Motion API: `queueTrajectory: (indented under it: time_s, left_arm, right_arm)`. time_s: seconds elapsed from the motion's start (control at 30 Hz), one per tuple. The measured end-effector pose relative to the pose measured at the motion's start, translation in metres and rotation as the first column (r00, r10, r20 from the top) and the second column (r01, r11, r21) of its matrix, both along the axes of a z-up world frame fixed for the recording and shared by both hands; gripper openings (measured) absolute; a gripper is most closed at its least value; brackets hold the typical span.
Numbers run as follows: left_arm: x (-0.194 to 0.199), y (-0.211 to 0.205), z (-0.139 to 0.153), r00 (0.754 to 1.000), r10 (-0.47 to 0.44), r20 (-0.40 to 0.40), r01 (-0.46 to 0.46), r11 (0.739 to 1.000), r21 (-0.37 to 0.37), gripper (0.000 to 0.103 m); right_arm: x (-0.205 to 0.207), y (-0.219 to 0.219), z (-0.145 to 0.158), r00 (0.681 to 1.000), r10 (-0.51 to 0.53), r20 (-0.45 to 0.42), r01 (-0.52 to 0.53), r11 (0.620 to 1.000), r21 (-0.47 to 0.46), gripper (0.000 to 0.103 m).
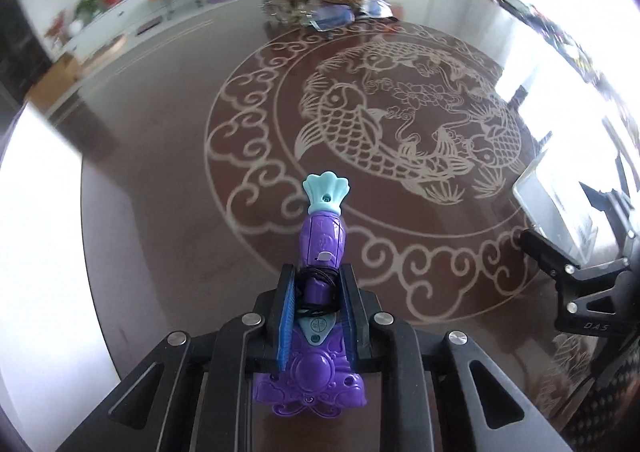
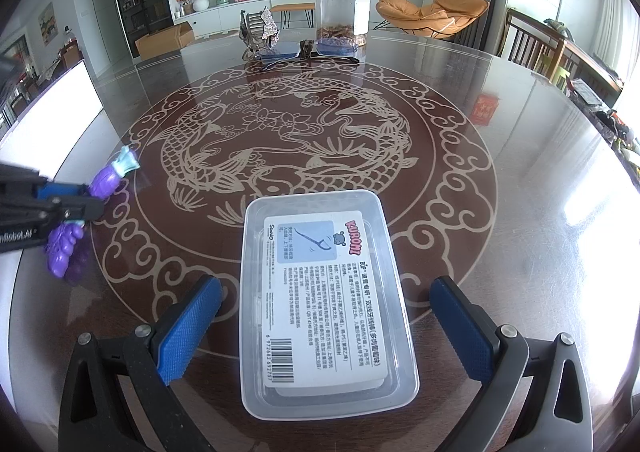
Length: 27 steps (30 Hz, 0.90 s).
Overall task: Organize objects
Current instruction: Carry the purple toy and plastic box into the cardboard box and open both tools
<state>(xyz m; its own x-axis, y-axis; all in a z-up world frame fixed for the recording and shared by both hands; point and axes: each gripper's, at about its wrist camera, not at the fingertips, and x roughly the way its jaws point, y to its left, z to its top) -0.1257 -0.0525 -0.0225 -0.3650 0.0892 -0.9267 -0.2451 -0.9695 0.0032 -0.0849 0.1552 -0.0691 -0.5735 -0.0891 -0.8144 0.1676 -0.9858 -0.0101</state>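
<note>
A purple toy with a pale blue fan-shaped tip (image 1: 322, 236) is pinched at its narrow waist by my left gripper (image 1: 318, 278), which is shut on it. A black cord is wound round the toy where the pads press. From the right wrist view, the toy (image 2: 106, 182) hangs just above the table at the far left, tip up. My right gripper (image 2: 324, 286) stands open, one blue pad (image 2: 188, 328) on each side of a clear plastic box (image 2: 316, 196) that has a printed label card inside. The pads do not touch the box.
The round dark table (image 2: 500, 132) has a glass top with a carp pattern. At its far side stand a tall clear jar (image 2: 341, 8), a metal rack (image 2: 258, 32), glasses (image 2: 308, 48) and blue packets (image 2: 280, 52). Wooden chairs (image 2: 536, 48) stand to the right.
</note>
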Motion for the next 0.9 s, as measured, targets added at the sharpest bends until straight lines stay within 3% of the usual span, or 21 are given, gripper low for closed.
queueTrajectory:
  time_s: [0.23, 0.43, 0.67, 0.8, 0.9]
  left_arm:
    - [0.058, 0.011, 0.037, 0.99, 0.068, -0.121, -0.055, 0.993, 0.108, 0.019]
    - [0.117, -0.009, 0.083, 0.954, 0.113, -0.278, -0.058, 0.979, 0.198, 0.018]
    - [0.157, -0.03, 0.106, 0.909, 0.148, -0.39, -0.051, 0.967, 0.248, 0.018]
    - [0.167, -0.039, 0.114, 0.898, 0.157, -0.411, -0.048, 0.963, 0.264, 0.018]
    - [0.176, -0.046, 0.122, 0.887, 0.166, -0.43, -0.04, 0.957, 0.288, 0.018]
  right_arm:
    - [0.0, 0.0, 0.0, 1.0, 0.0, 0.0, 0.0, 1.0, 0.0, 0.103]
    - [0.0, 0.0, 0.0, 1.0, 0.0, 0.0, 0.0, 1.0, 0.0, 0.103]
    - [0.0, 0.0, 0.0, 1.0, 0.005, 0.004, -0.005, 1.0, 0.004, 0.103]
    - [-0.015, 0.0, -0.002, 0.99, 0.075, 0.117, -0.077, 0.997, 0.01, 0.103]
    - [-0.022, 0.014, 0.003, 0.979, 0.079, 0.188, -0.07, 0.996, -0.051, 0.103]
